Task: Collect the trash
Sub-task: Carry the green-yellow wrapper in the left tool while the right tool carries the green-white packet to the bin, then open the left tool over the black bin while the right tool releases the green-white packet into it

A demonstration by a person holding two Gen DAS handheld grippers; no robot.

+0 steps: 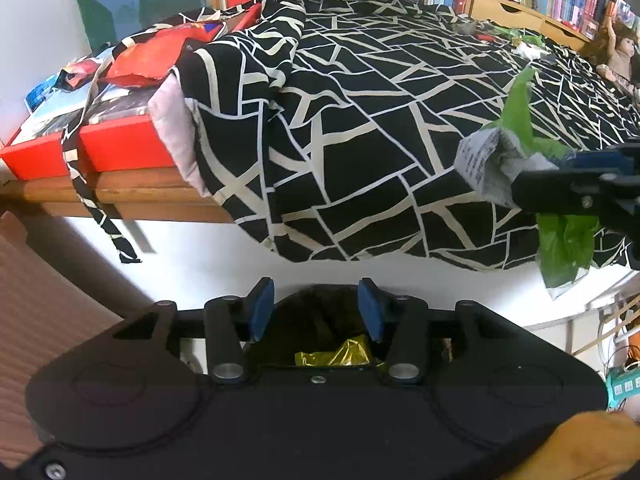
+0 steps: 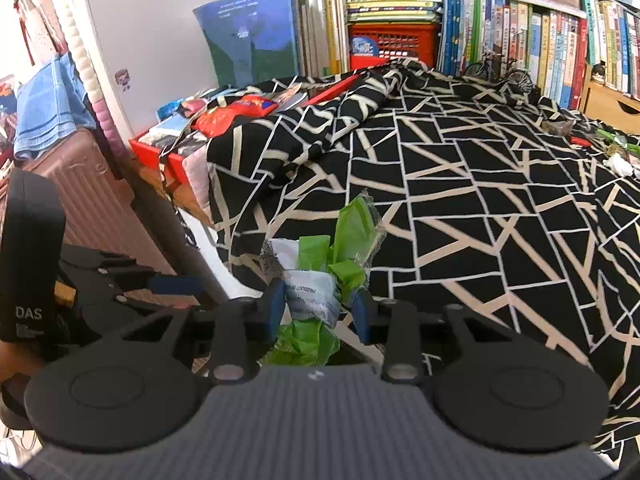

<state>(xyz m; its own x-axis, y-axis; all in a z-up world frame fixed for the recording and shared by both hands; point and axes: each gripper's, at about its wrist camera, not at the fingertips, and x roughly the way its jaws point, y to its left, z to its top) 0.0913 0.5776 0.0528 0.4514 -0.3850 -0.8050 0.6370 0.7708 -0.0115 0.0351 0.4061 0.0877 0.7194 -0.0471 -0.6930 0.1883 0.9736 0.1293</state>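
My left gripper [image 1: 316, 308] is open with nothing between its blue pads [image 1: 262, 308]. It hangs over a dark bin opening [image 1: 320, 330], in which a crumpled gold wrapper [image 1: 334, 354] lies. My right gripper [image 2: 318, 308] is shut on a crumpled bundle of green plastic and white printed wrapper [image 2: 316, 296]. In the left wrist view that bundle [image 1: 492, 160] hangs at the right in the right gripper [image 1: 524, 190], above the table's front edge. More small scraps [image 2: 618, 156] lie far right on the black-and-white patterned cloth [image 2: 460, 184]. A red snack bag [image 2: 232, 114] lies at the cloth's left.
A red box [image 1: 120, 148] of magazines sits on the table's left end, partly under the cloth. A pink suitcase [image 2: 92, 200] stands left of the table. Bookshelves [image 2: 520, 32], a red crate [image 2: 392, 40], a model bicycle [image 2: 500, 68] and a doll [image 1: 616, 48] line the back.
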